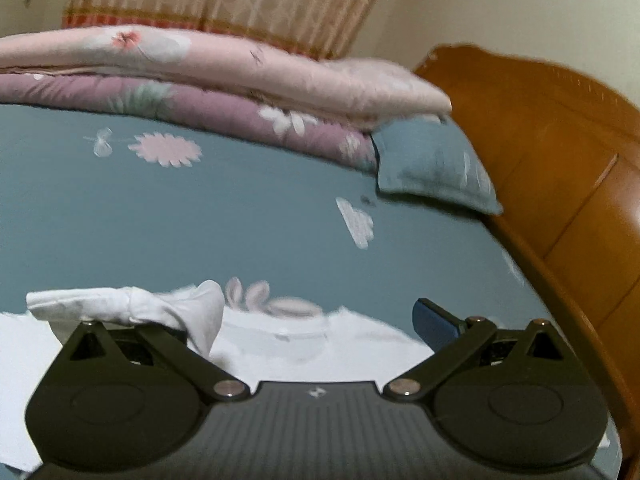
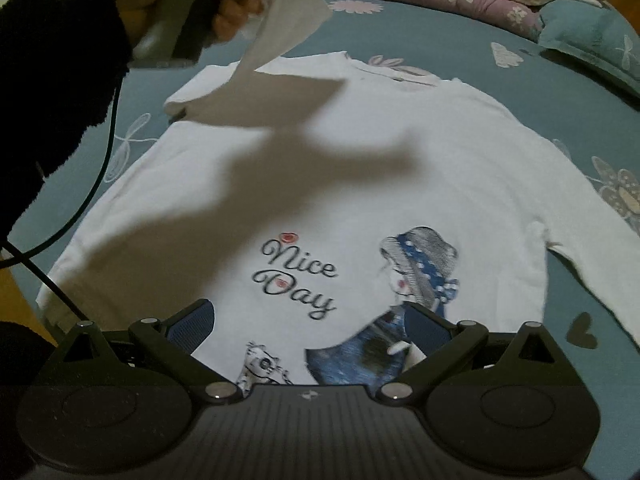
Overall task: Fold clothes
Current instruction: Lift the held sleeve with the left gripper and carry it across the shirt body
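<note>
We see a white shirt (image 2: pixel 360 168) spread print-up on the bed (image 2: pixel 500 92), ahead of and beneath the right gripper (image 2: pixel 308 326), whose fingers stand apart with nothing between them; up and to its left, a hand (image 2: pixel 180 4) lifts the left gripper, and one sleeve (image 2: pixel 280 28) rises with it over the shirt's body; in the left wrist view that sleeve (image 1: pixel 160 308) drapes over the left gripper's (image 1: pixel 256 312) left finger while the right finger sits far off, so the fingers look parted, the cloth hooked rather than pinched; we judge the sleeve fold under way, best carried low and straight across, then laid flat; the other sleeve (image 2: pixel 600 248) lies outstretched to the right.
</note>
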